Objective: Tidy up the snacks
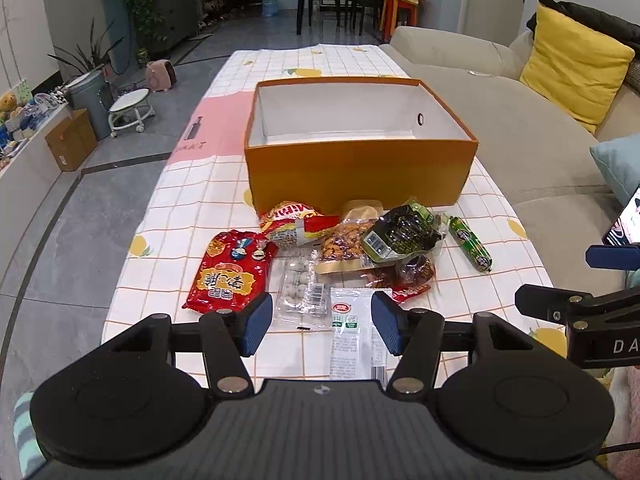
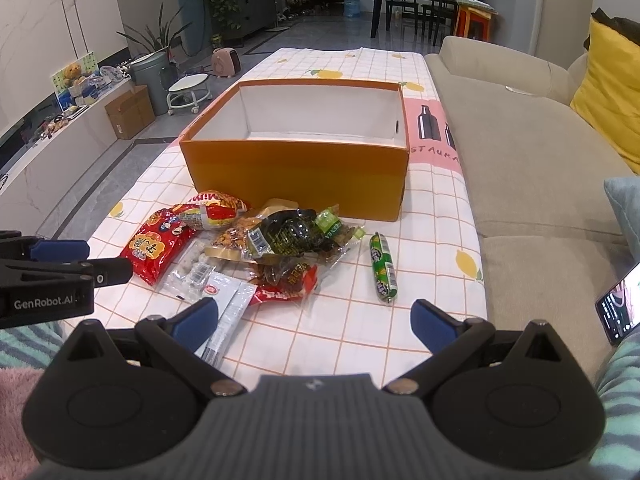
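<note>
An empty orange box (image 1: 360, 172) (image 2: 296, 176) stands open on the checked tablecloth. In front of it lies a heap of snacks: a red packet (image 1: 228, 276) (image 2: 156, 248), a bag of nuts (image 1: 344, 246), a dark green packet (image 1: 400, 234) (image 2: 288, 234), a clear pack of white balls (image 1: 300, 284) and a green sausage (image 1: 470, 244) (image 2: 384, 268) off to the right. My left gripper (image 1: 322, 326) hovers open over a white sachet (image 1: 350, 332) (image 2: 228, 300) that lies flat on the cloth. Nearer the table's front edge, my right gripper (image 2: 316, 324) is wide open and holds nothing.
A beige sofa (image 1: 520, 152) with a yellow cushion (image 1: 572, 72) runs along the table's right side. A lit phone (image 2: 620, 304) lies at its near end. The table drops off to grey floor (image 1: 80, 216) on the left. Bare cloth shows behind the box.
</note>
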`<action>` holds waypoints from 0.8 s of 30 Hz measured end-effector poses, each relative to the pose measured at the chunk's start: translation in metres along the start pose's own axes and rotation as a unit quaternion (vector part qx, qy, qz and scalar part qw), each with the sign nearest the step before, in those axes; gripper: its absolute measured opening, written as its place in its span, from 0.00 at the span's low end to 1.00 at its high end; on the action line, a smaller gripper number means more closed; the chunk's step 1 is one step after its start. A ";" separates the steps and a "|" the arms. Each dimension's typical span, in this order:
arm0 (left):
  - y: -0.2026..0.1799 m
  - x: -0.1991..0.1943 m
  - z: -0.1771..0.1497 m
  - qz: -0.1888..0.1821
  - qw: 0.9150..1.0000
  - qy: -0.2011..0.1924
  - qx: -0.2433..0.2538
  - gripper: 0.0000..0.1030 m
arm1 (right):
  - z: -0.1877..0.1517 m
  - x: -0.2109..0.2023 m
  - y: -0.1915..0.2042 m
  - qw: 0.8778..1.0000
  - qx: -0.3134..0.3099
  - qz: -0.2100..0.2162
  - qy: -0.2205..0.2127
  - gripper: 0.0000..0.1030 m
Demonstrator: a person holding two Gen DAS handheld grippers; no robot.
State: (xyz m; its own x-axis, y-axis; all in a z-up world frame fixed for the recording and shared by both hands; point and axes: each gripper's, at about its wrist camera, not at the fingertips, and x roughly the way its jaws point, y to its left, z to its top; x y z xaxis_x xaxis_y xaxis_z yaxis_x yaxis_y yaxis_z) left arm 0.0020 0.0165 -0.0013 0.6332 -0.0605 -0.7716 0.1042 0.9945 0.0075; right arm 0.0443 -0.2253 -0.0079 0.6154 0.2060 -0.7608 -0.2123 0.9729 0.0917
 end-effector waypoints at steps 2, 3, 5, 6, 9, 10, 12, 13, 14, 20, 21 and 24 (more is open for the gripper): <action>0.001 0.004 0.003 -0.011 1.000 0.007 0.001 0.65 | 0.001 0.003 -0.002 1.000 0.000 0.001 0.002 0.96; 0.002 0.007 0.004 -0.019 1.000 0.011 0.000 0.65 | 0.002 0.005 -0.003 1.000 0.000 0.000 0.003 0.95; 0.004 0.013 0.007 -0.032 0.999 0.017 -0.003 0.65 | 0.004 0.011 -0.006 1.000 0.000 0.001 0.006 0.82; 0.004 0.017 0.009 -0.041 0.999 0.019 -0.001 0.64 | 0.005 0.015 -0.008 1.000 0.001 0.002 0.011 0.81; 0.003 0.028 0.016 -0.062 0.998 0.028 0.001 0.58 | 0.007 0.030 -0.013 1.000 0.004 0.004 0.025 0.74; 0.003 0.032 0.018 -0.070 0.997 0.031 0.001 0.57 | 0.008 0.035 -0.014 1.000 0.002 0.004 0.030 0.69; 0.000 0.042 0.022 -0.084 0.996 0.039 0.003 0.53 | 0.009 0.046 -0.017 0.999 0.000 0.002 0.038 0.64; -0.001 0.047 0.024 -0.091 0.995 0.041 0.005 0.53 | 0.010 0.051 -0.018 0.999 0.000 0.002 0.041 0.59; -0.002 0.052 0.026 -0.094 0.995 0.043 0.005 0.50 | 0.012 0.058 -0.019 0.999 -0.001 0.003 0.045 0.55; -0.004 0.088 0.032 -0.086 0.995 0.051 0.028 0.54 | 0.019 0.092 -0.035 0.998 0.007 -0.011 0.056 0.54; -0.002 0.095 0.032 -0.086 0.994 0.057 0.031 0.54 | 0.019 0.098 -0.039 0.998 0.007 -0.014 0.059 0.54; 0.005 0.112 0.028 -0.079 0.992 0.099 0.015 0.54 | 0.020 0.115 -0.051 0.997 0.010 -0.027 0.068 0.49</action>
State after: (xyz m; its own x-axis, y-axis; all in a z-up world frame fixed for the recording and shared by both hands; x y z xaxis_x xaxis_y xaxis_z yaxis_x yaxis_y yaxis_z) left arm 0.0951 0.0120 -0.0703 0.4439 -0.1949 -0.8746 0.2146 0.9708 -0.1074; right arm 0.1408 -0.2488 -0.0868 0.5163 0.1383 -0.8451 -0.1660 0.9843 0.0597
